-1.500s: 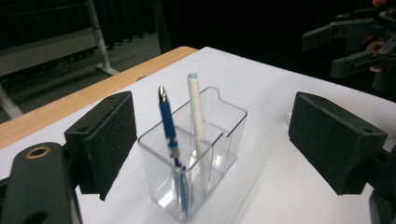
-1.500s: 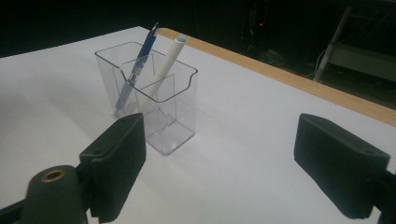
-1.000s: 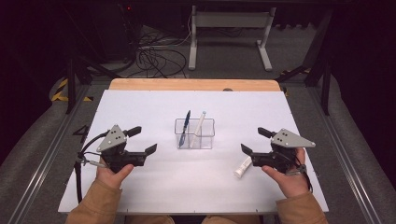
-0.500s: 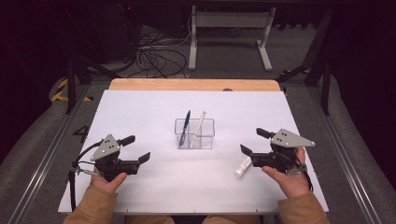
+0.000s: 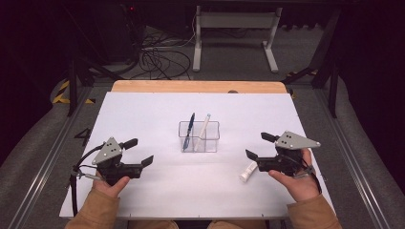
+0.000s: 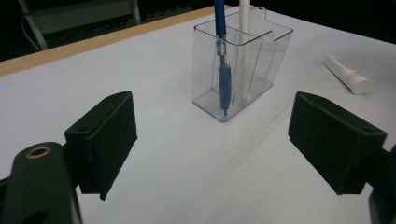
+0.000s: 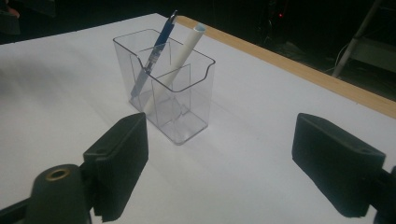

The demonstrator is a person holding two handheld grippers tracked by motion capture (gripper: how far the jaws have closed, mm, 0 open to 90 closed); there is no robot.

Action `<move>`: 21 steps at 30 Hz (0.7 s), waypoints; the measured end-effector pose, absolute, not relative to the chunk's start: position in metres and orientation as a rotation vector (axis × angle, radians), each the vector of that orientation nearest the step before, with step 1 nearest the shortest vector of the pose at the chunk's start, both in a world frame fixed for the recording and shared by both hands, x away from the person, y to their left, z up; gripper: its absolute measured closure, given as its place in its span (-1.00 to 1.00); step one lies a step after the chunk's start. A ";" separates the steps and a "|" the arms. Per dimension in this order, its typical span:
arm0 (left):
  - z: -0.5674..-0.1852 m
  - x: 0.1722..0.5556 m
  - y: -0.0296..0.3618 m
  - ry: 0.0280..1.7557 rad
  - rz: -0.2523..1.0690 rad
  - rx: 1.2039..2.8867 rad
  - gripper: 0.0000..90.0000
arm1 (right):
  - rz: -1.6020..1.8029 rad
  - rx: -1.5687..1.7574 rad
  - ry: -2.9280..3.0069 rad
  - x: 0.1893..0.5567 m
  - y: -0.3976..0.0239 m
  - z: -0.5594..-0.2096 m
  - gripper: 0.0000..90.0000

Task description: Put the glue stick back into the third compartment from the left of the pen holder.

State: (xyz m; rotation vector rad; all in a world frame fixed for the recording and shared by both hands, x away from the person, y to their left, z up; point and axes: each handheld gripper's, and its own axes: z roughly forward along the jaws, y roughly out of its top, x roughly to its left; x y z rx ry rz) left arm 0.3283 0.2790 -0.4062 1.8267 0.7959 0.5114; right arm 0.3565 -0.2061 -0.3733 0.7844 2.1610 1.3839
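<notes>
A clear plastic holder (image 5: 199,137) stands mid-table with a blue pen (image 5: 190,129) and a white pen (image 5: 204,128) leaning in it. A short white marker (image 5: 248,171) lies on the table just beside the near jaw of my right gripper (image 5: 258,146), which is open and holds nothing. My left gripper (image 5: 140,151) is open and empty too, left of the holder. In the left gripper view the holder (image 6: 243,70), the blue pen (image 6: 222,70) and the white marker (image 6: 349,74) lie beyond the wide jaws. The right gripper view looks at the holder (image 7: 163,88) from the other side.
The white table top (image 5: 143,109) has a wooden strip (image 5: 191,87) along its far edge. Beyond it are a dark floor, cables (image 5: 157,57) and a metal stand (image 5: 236,33). Metal rails run along both sides of the table.
My left gripper has drawn back a little toward the near left part of the table. The right gripper, the holder and the marker have stayed put.
</notes>
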 end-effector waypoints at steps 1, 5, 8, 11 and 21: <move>-0.406 0.328 0.279 0.796 0.512 1.825 -0.64 | 1.387 0.780 2.161 0.357 -0.206 -0.373 -0.58; -0.406 0.328 0.279 0.797 0.512 1.827 -0.64 | 1.392 0.785 2.172 0.357 -0.205 -0.372 -0.54; -0.406 0.328 0.279 0.797 0.510 1.826 -0.64 | 1.384 0.782 2.198 0.358 -0.205 -0.372 -0.54; -0.406 0.328 0.279 0.798 0.516 1.830 -0.64 | 1.392 0.819 2.212 0.359 -0.205 -0.372 -0.50; -0.401 0.323 0.271 0.809 0.535 1.823 -0.69 | 1.379 0.931 2.225 0.360 -0.203 -0.370 -0.49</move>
